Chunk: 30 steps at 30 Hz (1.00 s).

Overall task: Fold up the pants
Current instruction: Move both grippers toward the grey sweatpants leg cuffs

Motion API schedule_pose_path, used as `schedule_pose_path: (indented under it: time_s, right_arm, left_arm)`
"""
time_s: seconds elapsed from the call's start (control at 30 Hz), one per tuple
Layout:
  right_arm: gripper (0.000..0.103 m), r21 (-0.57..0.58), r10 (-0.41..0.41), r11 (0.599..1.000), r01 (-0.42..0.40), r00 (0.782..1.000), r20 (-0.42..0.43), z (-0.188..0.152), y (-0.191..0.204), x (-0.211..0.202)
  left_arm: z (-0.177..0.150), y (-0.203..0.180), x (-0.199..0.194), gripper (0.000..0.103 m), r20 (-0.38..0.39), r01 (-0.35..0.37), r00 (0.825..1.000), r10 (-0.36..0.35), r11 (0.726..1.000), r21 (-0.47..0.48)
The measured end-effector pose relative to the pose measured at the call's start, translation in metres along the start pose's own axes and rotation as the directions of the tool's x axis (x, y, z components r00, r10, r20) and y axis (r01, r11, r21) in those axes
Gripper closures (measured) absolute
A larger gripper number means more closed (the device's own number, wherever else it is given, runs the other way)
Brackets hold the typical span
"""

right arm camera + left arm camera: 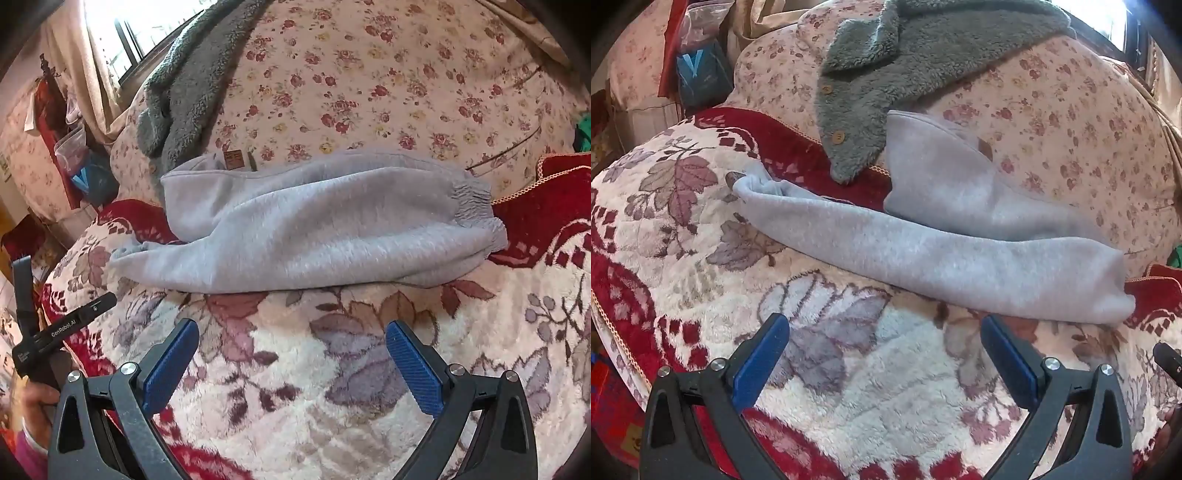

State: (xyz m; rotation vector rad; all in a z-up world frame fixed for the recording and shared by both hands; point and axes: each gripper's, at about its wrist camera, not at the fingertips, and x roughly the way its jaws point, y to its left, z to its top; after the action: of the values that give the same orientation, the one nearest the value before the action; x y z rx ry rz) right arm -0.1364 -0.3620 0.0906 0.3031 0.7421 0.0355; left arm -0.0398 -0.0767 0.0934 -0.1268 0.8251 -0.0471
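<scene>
While lying folded lengthwise on the plush blanket (pixel 849 387), stretches across ahead of both sets of jaws: the grey pants (pixel 306 236), soft fleece with a matte, slightly fuzzy nap. Seen past the right gripper (pixel 291 360), a long rounded shape, with the gathered elastic waistband (pixel 476 206) beyond the right jaw and a small brown patch at the far upper edge. Seen past the left gripper (pixel 884 354), one tapering leg running to a crumpled cuff (pixel 757 186) far beyond the left jaw, and a flat folded part above it. No contact between pants and any jaw; nothing between the pads.

Both pairs of jaws spread wide apart, black plastic arms with ribbed blue pads (pixel 413 369), pointing down over the blanket. Blanket thick and shaggy, cream with mauve leaves and dark red borders, edged with twisted cord.

Behind the pants, a thin cotton quilt (pixel 388 81) printed with small red roses, bulging in soft mounds. Over it, a dark grey sherpa garment (pixel 886 74), curly in texture, with round wooden buttons, its tip just beside the pants.
</scene>
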Motion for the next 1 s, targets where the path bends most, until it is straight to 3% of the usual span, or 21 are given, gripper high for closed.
schedule_pose_path:
  time_s: [0.43,0.7,0.87,1.0]
  right_arm:
    - [0.0,-0.016,-0.034,0.999,0.034,0.999,-0.033,0.029,-0.008,0.016]
    - [0.0,0.017,-0.017,1.0,0.019,0.994,-0.106,0.063,-0.02,0.031]
    - [0.0,0.105,0.021,0.994,-0.006,0.989,-0.15,0.084,-0.037,0.041]
    - [0.0,0.269,0.06,0.963,-0.006,0.979,-0.194,0.106,-0.066,0.054]
  left_arm:
    - [0.019,0.013,0.024,0.0,-0.015,-0.042,0.999,0.042,0.999,0.001]
    - [0.039,0.043,0.041,0.0,-0.039,-0.045,0.998,0.042,0.997,-0.063]
    - [0.057,0.06,0.054,0.0,-0.055,-0.047,0.998,0.041,0.992,-0.118]
    - [0.068,0.071,0.067,0.0,-0.079,-0.048,0.996,0.034,0.983,-0.178]
